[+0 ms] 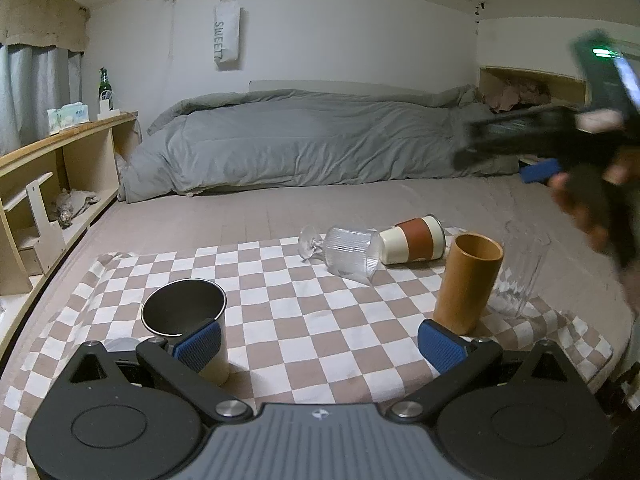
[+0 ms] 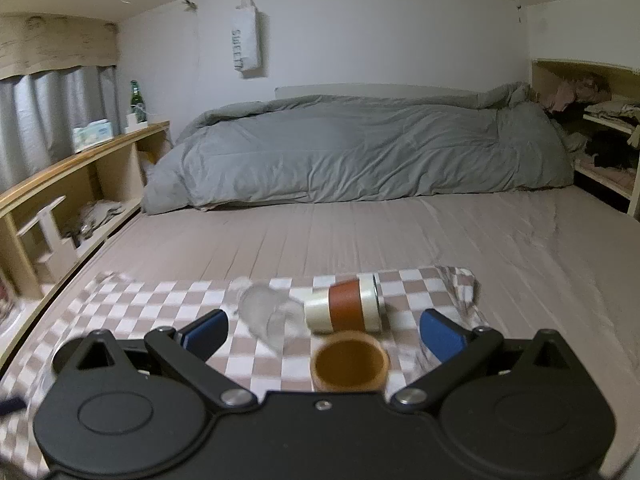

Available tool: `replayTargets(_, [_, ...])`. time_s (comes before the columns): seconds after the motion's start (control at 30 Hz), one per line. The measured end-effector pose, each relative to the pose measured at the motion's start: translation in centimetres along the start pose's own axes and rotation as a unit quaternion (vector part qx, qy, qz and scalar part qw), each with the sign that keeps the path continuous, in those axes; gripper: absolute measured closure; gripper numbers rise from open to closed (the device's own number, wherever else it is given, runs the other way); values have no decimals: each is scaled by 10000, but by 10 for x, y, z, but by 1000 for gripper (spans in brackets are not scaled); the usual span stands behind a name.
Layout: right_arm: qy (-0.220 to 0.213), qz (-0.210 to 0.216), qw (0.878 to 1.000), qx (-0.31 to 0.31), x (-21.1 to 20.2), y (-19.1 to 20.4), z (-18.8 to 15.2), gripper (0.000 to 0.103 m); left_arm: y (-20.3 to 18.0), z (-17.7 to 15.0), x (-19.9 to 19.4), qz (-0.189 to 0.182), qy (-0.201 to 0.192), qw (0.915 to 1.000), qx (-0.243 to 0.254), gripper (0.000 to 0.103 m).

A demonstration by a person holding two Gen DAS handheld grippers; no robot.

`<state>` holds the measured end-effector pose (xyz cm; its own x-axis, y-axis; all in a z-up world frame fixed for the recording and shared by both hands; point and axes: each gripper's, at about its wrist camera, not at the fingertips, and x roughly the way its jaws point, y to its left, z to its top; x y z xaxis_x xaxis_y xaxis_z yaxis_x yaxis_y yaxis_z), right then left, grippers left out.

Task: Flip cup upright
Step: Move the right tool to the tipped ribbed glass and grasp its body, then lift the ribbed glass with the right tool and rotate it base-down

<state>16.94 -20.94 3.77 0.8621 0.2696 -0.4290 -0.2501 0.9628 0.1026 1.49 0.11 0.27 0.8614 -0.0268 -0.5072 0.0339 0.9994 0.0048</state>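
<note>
Banded cup (image 2: pixel 347 307) on side, ahead of right gripper (image 2: pixel 324 330), fingers apart; left gripper (image 1: pixel 320 344) likewise spread.

Cream-and-brown cup (image 1: pixel 414 245) (image 2: pixel 347 307) on its side, checkered cloth (image 1: pixel 280 304).

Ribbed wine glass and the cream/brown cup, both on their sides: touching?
Touching. In the left wrist view the ribbed wine glass overlaps the cream and brown cup with no cloth showing between them; the right wrist view agrees, though blurred.
</note>
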Motion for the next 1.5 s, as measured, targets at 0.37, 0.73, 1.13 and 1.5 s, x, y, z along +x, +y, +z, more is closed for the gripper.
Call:
replayTargets(0.37, [764, 484, 9920, -884, 143, 45, 43, 10, 21, 3, 13, -46, 43, 9998, -206, 0])
replayTargets(0.73, [1950, 492, 9246, -3235, 250, 117, 7, 14, 47, 3, 20, -15, 194, 9989, -433, 0])
replayTargets(1.13, [2269, -29, 8828, -4112, 272, 137, -30, 28, 66, -1, 7, 19, 157, 9978, -646, 0])
replayTargets(1.5, [2323, 979, 8835, -3949, 202, 151, -54, 28, 60, -3, -5, 56, 21, 9982, -598, 0])
